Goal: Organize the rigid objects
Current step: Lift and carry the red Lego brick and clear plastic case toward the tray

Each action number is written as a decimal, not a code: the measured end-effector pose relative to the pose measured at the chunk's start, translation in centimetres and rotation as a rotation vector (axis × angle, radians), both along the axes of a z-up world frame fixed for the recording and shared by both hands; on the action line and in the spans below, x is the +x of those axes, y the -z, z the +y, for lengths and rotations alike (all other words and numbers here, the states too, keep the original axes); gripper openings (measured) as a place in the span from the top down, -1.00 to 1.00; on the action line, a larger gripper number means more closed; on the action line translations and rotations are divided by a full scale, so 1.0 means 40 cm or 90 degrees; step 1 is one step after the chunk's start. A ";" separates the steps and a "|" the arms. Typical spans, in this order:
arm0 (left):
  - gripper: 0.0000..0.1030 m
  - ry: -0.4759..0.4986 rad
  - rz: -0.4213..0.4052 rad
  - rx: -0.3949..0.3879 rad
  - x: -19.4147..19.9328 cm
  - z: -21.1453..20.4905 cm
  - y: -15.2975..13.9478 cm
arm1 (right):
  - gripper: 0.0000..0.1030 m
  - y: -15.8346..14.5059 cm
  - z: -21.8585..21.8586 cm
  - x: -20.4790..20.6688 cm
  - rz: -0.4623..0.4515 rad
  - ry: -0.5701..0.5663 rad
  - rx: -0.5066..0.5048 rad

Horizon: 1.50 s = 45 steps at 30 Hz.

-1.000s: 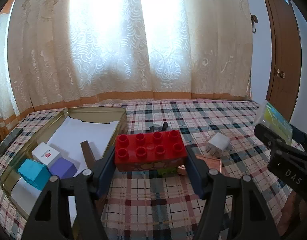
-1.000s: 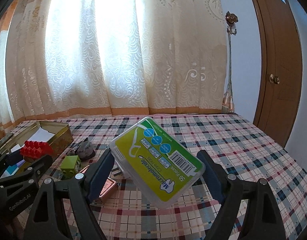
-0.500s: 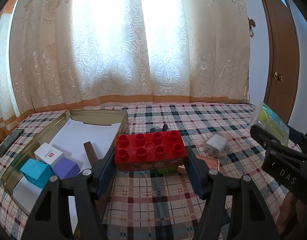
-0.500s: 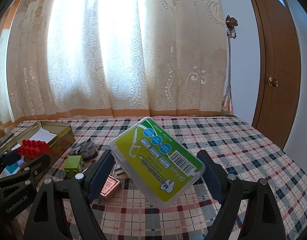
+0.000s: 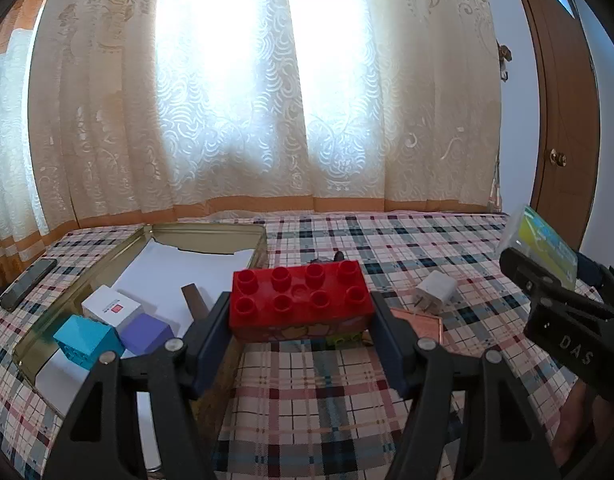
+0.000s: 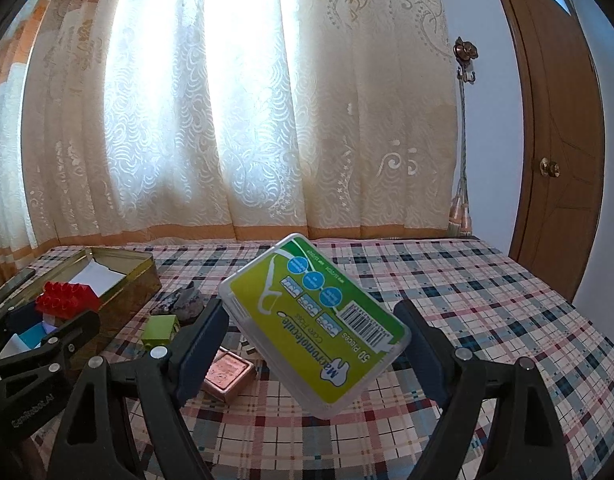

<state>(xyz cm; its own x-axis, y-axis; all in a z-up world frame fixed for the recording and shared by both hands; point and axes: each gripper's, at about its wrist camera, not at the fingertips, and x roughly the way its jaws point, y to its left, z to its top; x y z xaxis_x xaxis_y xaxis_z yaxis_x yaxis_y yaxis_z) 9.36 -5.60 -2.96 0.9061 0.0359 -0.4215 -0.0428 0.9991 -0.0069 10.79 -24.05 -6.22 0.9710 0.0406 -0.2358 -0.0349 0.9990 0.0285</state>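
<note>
Where lace curtains [image 5: 267, 120] hang, plaid tablecloth [image 6: 487, 280] meets wooden door [image 6: 555, 140].

the open tin [image 5: 211, 236] sits at the bed's [image 5: 387, 240] left side, a phone [image 5: 27, 284] outside it by the left edge. inside the tin three small boxes [image 5: 111, 308] cluster at its near end. the brick [image 5: 299, 300] hangs between the left gripper [image 5: 301, 320] jaws, just right of the tin's near corner. a charger [image 5: 435, 292] lies right of the brick, a flat tin [image 6: 227, 372] before it. the floss case [image 6: 315, 320] is held tilted in the right gripper [image 6: 315, 332], above the bed's middle.
</note>
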 end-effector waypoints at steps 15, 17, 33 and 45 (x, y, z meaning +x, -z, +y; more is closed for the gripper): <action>-0.28 -0.009 -0.017 -0.009 -0.034 0.036 -0.002 | -0.67 -0.002 0.051 -0.034 -0.021 -0.020 -0.001; -0.28 -0.010 -0.018 -0.013 -0.037 0.041 -0.002 | -0.67 -0.002 0.055 -0.037 -0.023 -0.021 -0.005; -0.28 -0.023 -0.034 -0.023 -0.067 0.076 -0.003 | -0.67 -0.003 0.085 -0.065 -0.041 -0.046 -0.005; -0.28 -0.040 -0.037 -0.029 -0.082 0.102 -0.002 | -0.67 0.000 0.112 -0.077 -0.046 -0.068 -0.007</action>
